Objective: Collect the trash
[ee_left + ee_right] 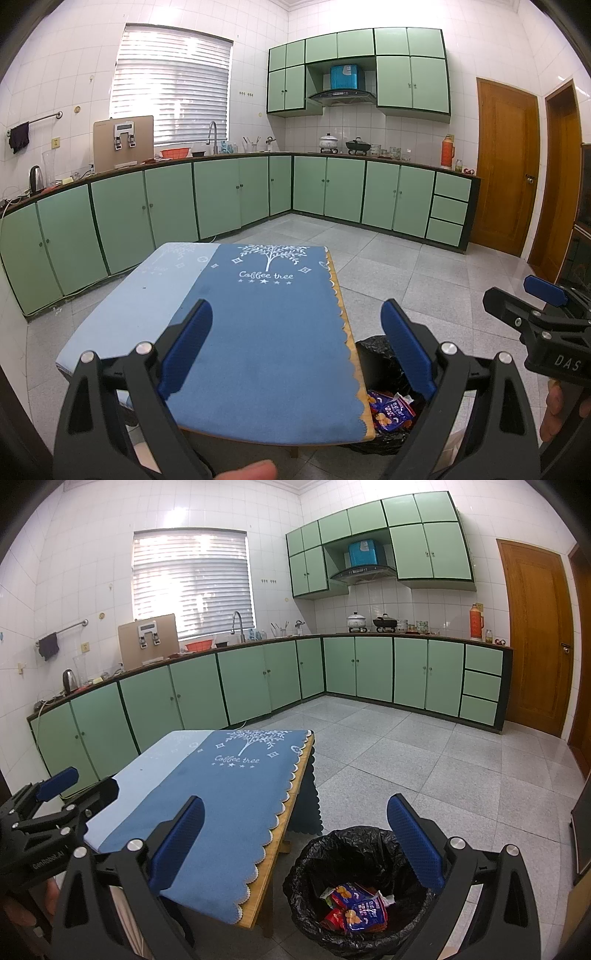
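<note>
A bin lined with a black bag [314, 853] stands on the floor at the table's right side; it also shows in the left wrist view [373, 350]. Several snack wrappers [356, 910], red and blue, lie inside it, and show in the left wrist view [391, 410] too. My left gripper [295, 347] is open and empty above the blue tablecloth [258, 332]. My right gripper [295, 845] is open and empty, above the table edge and the bin. No trash shows on the cloth.
The small wooden table [280, 834] carries a blue and light-blue cloth. Green kitchen cabinets [258, 679] run along the left and far walls. Wooden doors [535, 638] are at the right. Grey tiled floor [424, 760] lies beyond.
</note>
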A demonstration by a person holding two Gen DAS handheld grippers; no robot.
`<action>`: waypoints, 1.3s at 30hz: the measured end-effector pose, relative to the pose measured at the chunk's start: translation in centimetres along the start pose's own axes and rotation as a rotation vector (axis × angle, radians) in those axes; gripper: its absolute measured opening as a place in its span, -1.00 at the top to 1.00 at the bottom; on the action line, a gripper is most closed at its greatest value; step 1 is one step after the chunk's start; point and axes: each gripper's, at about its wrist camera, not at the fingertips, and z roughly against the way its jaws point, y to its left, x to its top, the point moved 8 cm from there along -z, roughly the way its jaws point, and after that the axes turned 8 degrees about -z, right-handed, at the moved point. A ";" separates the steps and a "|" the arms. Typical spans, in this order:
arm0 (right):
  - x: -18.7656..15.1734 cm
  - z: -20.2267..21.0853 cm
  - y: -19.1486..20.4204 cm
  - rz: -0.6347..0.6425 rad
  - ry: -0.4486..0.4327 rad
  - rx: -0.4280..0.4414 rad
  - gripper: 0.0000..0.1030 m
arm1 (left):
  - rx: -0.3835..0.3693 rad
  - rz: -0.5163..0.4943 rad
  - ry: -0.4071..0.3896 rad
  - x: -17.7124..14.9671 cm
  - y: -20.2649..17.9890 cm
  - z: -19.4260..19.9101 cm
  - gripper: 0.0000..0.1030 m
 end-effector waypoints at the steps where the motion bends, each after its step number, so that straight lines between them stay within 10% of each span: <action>1: 0.0 0.0 0.0 0.000 -0.001 0.000 -0.88 | 0.000 -0.001 0.000 0.0 0.0 0.0 -0.74; 39: -0.4 -0.4 0.1 -0.001 -0.002 -0.018 -0.88 | 0.004 0.000 0.018 -1.0 -0.3 -0.4 -0.74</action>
